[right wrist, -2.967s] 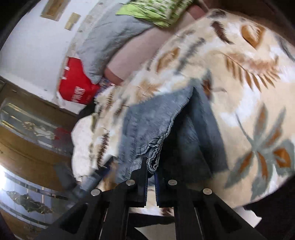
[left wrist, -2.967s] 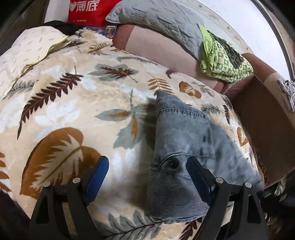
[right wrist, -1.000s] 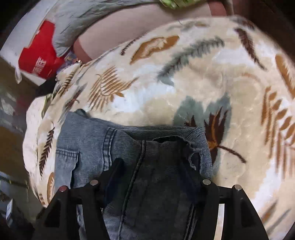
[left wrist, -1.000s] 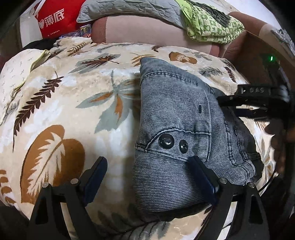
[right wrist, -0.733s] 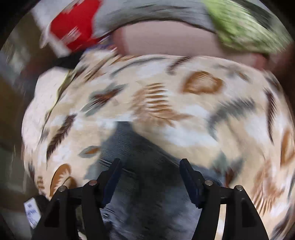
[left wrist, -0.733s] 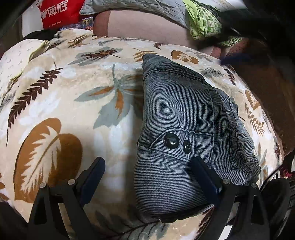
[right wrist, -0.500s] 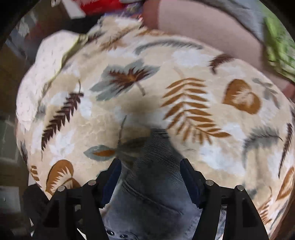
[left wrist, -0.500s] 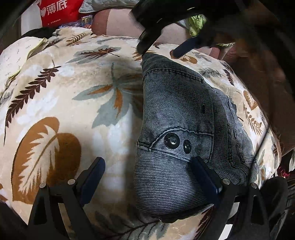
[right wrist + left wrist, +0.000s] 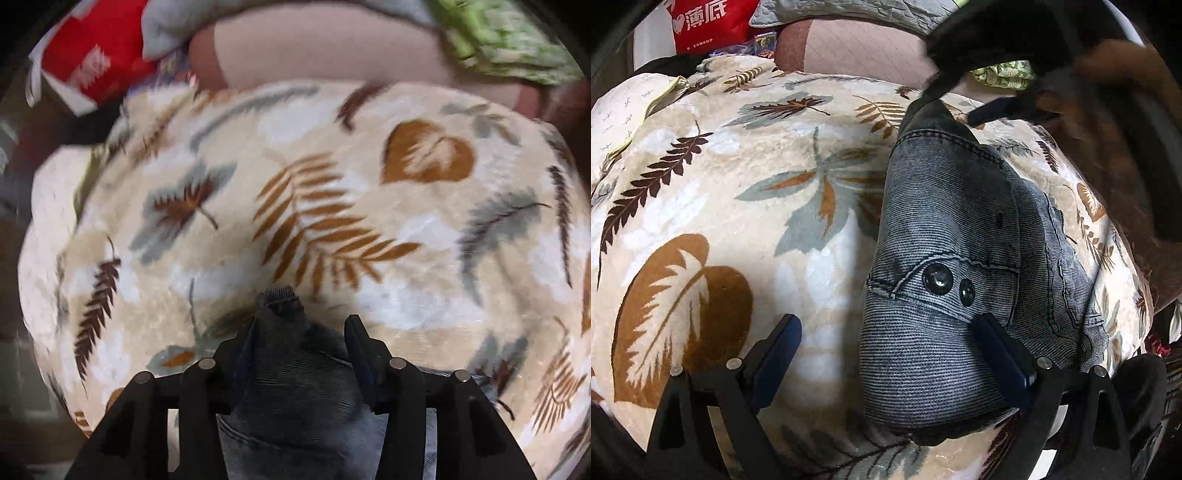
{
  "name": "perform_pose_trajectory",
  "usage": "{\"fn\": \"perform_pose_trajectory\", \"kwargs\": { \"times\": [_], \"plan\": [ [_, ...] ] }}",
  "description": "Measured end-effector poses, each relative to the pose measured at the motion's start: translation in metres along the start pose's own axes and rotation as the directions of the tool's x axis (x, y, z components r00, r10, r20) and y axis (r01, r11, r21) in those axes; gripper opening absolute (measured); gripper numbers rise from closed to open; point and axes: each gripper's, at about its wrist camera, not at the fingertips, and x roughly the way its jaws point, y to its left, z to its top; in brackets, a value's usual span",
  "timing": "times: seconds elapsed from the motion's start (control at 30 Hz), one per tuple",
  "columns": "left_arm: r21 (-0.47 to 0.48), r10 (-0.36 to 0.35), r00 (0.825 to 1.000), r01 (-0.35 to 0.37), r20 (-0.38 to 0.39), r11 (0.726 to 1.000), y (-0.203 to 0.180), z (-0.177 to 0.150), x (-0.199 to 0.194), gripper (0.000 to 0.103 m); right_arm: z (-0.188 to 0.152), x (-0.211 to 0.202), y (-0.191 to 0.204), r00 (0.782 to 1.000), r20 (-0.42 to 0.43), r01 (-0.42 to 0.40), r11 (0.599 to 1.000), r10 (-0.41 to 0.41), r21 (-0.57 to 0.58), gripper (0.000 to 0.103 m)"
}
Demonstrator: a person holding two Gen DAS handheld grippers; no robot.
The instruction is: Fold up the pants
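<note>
Grey denim pants (image 9: 942,229) lie folded in a compact bundle on a leaf-print blanket (image 9: 720,184), two dark buttons facing up. My left gripper (image 9: 886,323) stands wide open at the near end, its right finger resting on the denim just below the buttons. My right gripper (image 9: 956,105), held by a hand (image 9: 1108,92), hovers at the far corner of the pants. In the right wrist view that corner (image 9: 280,306) pokes up between the closing jaws of the right gripper (image 9: 299,332). A gap still shows beside one pad.
A red bag (image 9: 709,22), a grey quilted pillow (image 9: 849,14), a pinkish cushion (image 9: 857,51) and a green patterned cloth (image 9: 509,40) line the far side. The blanket (image 9: 332,221) drops away at the left and right edges.
The right gripper swung from the right side of the pants to their far corner, and its jaws narrowed around that corner. The left gripper and the pants stayed put.
</note>
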Motion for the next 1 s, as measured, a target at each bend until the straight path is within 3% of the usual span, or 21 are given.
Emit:
{"fn": "perform_pose_trajectory", "kwargs": {
  "times": [0.2,0.3,0.33,0.4,0.47,0.53,0.63,0.67,0.73,0.83,0.9,1.0],
  "plan": [
    [-0.011,0.001,1.000,-0.001,0.010,1.000,-0.002,-0.003,-0.003,0.096,-0.045,-0.033,-0.023,0.994,0.101,-0.046,0.999,0.048,-0.024,0.052],
    [-0.023,-0.001,1.000,0.001,0.018,1.000,0.000,-0.003,-0.004,0.096,-0.061,-0.027,-0.043,0.989,0.084,-0.126,0.990,0.120,0.068,0.052],
    [-0.024,-0.002,1.000,0.002,0.021,1.000,0.000,-0.004,-0.005,0.096,-0.071,-0.026,-0.044,0.987,0.070,-0.148,0.988,0.144,0.048,0.052],
    [-0.034,-0.010,1.000,0.011,0.022,0.999,0.001,-0.004,-0.006,0.096,-0.086,-0.009,-0.050,0.996,0.012,-0.084,0.996,0.083,0.031,0.054],
    [-0.056,-0.031,0.999,0.032,0.019,0.998,0.003,-0.002,-0.009,0.096,-0.098,0.014,-0.071,0.990,-0.046,-0.130,0.987,0.135,0.089,0.054],
    [-0.065,-0.046,0.999,0.048,0.024,0.997,0.004,0.000,-0.018,0.095,-0.102,-0.003,-0.076,0.986,0.027,-0.166,0.981,0.165,0.100,0.054],
    [-0.086,-0.058,0.996,0.064,0.075,0.994,0.010,0.006,-0.037,0.095,-0.112,-0.041,-0.076,0.981,0.135,-0.145,0.988,0.136,0.059,0.054],
    [-0.095,-0.063,0.994,0.071,0.090,0.993,0.012,0.007,-0.044,0.095,-0.117,-0.049,-0.078,0.976,0.160,-0.157,0.986,0.147,0.054,0.056],
    [-0.127,-0.058,0.992,0.072,0.110,0.989,0.019,0.016,-0.053,0.095,-0.127,-0.048,-0.086,0.975,0.160,-0.167,0.984,0.156,0.056,0.071],
    [-0.134,-0.015,0.995,0.027,0.094,0.991,0.021,0.039,-0.050,0.095,-0.141,-0.005,-0.103,0.996,0.029,-0.083,0.993,0.080,0.082,0.074],
    [-0.095,0.013,0.998,-0.007,0.064,0.995,0.014,0.063,-0.039,0.095,-0.148,-0.010,-0.106,0.990,0.092,-0.110,0.991,0.103,0.073,0.074],
    [-0.068,0.068,0.997,-0.065,0.034,0.996,0.003,0.085,-0.019,0.095,-0.147,-0.022,-0.108,0.984,0.106,-0.149,0.985,0.140,0.085,0.074]
  ]
}}
